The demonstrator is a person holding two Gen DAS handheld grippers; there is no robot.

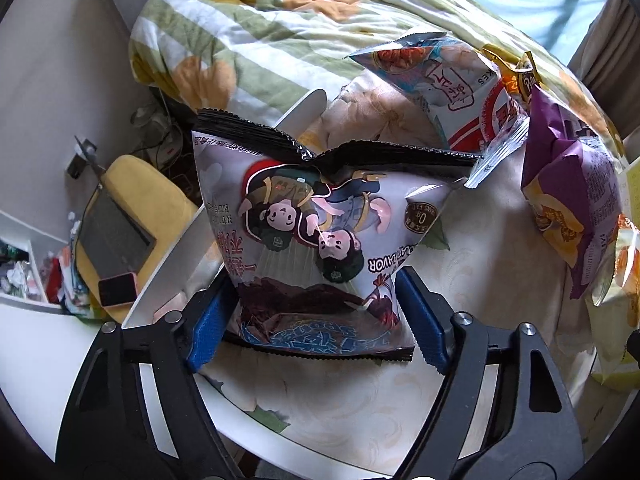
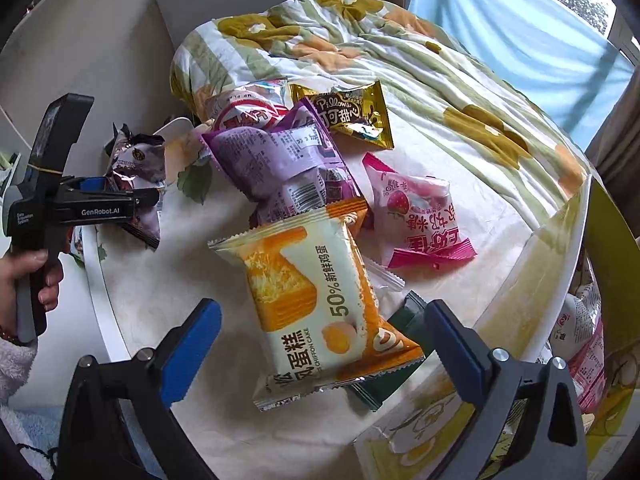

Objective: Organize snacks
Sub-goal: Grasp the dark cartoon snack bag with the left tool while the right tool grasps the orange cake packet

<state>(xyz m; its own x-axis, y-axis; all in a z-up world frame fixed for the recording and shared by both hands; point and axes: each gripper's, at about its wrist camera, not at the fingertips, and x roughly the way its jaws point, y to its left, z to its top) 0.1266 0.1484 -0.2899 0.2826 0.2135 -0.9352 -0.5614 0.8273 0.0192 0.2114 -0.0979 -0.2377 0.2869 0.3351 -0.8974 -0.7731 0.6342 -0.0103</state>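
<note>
My left gripper (image 1: 320, 326) is shut on a grey cartoon snack bag (image 1: 316, 232), its blue pads pressing both sides of the bag's lower end above the round white table (image 1: 224, 396). The same bag (image 2: 136, 168) and gripper (image 2: 120, 196) show at the left of the right wrist view. My right gripper (image 2: 320, 344) is open, its fingers on either side of an orange chiffon cake packet (image 2: 316, 300) lying on the table. Behind it lie a purple bag (image 2: 288, 160), a pink strawberry packet (image 2: 416, 216) and a gold packet (image 2: 352, 116).
A red-and-white snack bag (image 1: 452, 92) and the purple bag (image 1: 568, 196) lie at the table's right. A yellow box (image 2: 576, 320) holding packets stands at the right edge. A dark green packet (image 2: 400, 320) lies under the cake. A flowered quilt (image 2: 360, 44) covers the bed behind.
</note>
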